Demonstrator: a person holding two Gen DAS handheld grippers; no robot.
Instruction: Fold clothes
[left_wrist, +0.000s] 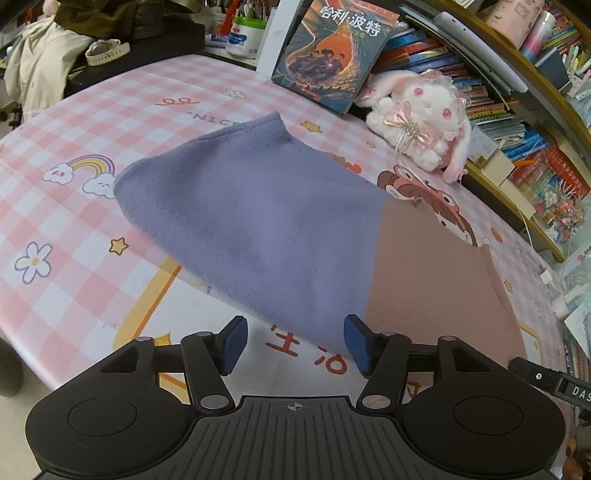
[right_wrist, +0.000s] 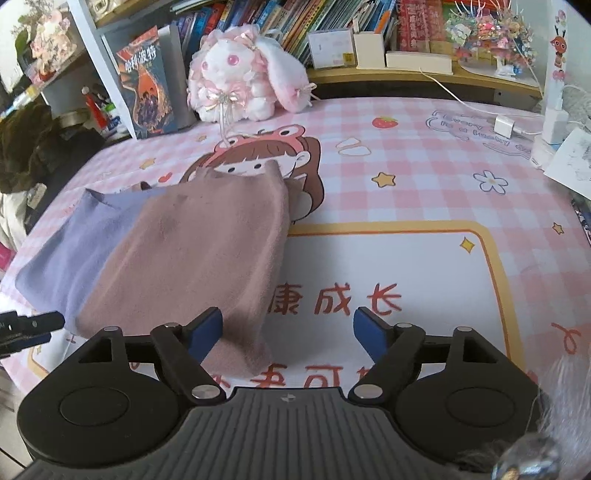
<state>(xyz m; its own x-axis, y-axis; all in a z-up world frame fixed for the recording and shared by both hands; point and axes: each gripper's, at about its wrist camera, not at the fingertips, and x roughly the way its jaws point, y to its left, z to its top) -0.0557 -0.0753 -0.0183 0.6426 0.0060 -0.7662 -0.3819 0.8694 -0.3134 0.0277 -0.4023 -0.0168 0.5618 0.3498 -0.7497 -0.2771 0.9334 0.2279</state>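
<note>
Left wrist view, garment: a soft two-tone knitted garment, lilac on one half and dusty pink on the other (left_wrist: 280, 221), lies folded flat on the pink checked cartoon-print table mat (left_wrist: 92, 229), its near edge just ahead of the fingers.
Left wrist view, claw: the left gripper (left_wrist: 295, 345) is spread, its blue pads apart with nothing pinched; the lilac hem lies between them on the mat, which suggests a fold has been laid down.
Left wrist view, backdrop: a white and pink plush rabbit (left_wrist: 421, 122) and a dark paperback book (left_wrist: 332, 55) stand at the far edge, well apart from the cloth.
Right wrist view, garment: the same piece (right_wrist: 199, 251) shows its pink half on top of the lilac, edges roughly matched, probably so the stack stays compact.
Right wrist view, claw: the right gripper (right_wrist: 288, 334) is spread wide; the pink corner lies just beside its left pad, unpinched.
Right wrist view, neighbour: the other gripper's tip enters from the left edge, near the lilac corner.
</note>
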